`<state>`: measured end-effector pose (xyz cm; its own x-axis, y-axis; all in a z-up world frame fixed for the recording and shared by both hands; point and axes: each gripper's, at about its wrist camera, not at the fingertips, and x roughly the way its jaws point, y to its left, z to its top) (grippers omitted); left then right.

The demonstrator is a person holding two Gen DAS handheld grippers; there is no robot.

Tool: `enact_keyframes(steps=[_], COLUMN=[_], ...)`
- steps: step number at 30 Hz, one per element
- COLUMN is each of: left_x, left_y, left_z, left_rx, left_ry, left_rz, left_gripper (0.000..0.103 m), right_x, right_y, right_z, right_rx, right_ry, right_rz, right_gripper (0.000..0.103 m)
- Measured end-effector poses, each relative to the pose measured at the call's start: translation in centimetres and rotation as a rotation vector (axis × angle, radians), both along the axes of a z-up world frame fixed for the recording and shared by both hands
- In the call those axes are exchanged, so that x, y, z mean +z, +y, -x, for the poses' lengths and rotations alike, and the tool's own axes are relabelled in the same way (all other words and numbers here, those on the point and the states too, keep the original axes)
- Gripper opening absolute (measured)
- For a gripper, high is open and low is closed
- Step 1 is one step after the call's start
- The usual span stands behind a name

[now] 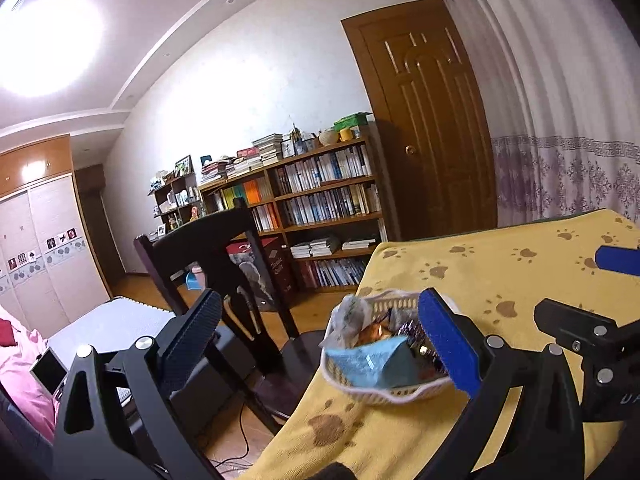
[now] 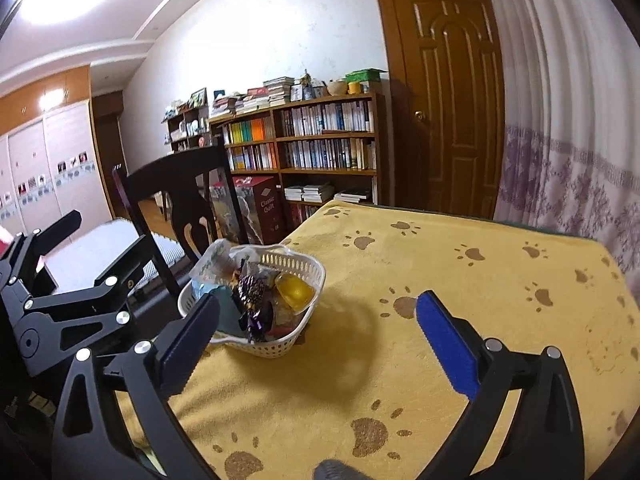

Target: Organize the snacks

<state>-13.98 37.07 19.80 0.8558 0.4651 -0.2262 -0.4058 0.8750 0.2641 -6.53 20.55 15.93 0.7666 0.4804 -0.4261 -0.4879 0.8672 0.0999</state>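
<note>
Both grippers stand wide and hold nothing: the left gripper [image 1: 320, 320] hangs over the counter's left edge just before the one white slotted basket [image 2: 296, 268], and the right gripper [image 2: 318, 320] hovers over the yellow paw-print cloth [image 2: 460, 280] on the counter. The basket sits near the counter's far left corner, heaped with snacks: a light blue packet [image 1: 368, 362], a purple-wrapped sweet [image 2: 252, 292] and a yellow jelly cup [image 2: 296, 292] among others.
</note>
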Motion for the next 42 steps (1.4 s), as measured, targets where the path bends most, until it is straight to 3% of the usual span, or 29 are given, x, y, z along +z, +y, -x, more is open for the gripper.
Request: enact_keyframes(steps=[13,42], left_x=[-2.5,-3.7], left_y=[1.8,4.0], left_z=[0.8,0.0], left_rx=[0.031,0.097], left_ry=[0.044,0.067], left_rz=[0.013,-0.001], left_gripper=[0.1,0.1], right_x=[-2.1,-2.4], right_y=[4.3,4.9], right_z=[2.3,2.6], right_rx=[0.006,-0.04], right_ry=[-0.048,-0.093], right_rz=[0.217,0.279], right_gripper=[0.098,0.098])
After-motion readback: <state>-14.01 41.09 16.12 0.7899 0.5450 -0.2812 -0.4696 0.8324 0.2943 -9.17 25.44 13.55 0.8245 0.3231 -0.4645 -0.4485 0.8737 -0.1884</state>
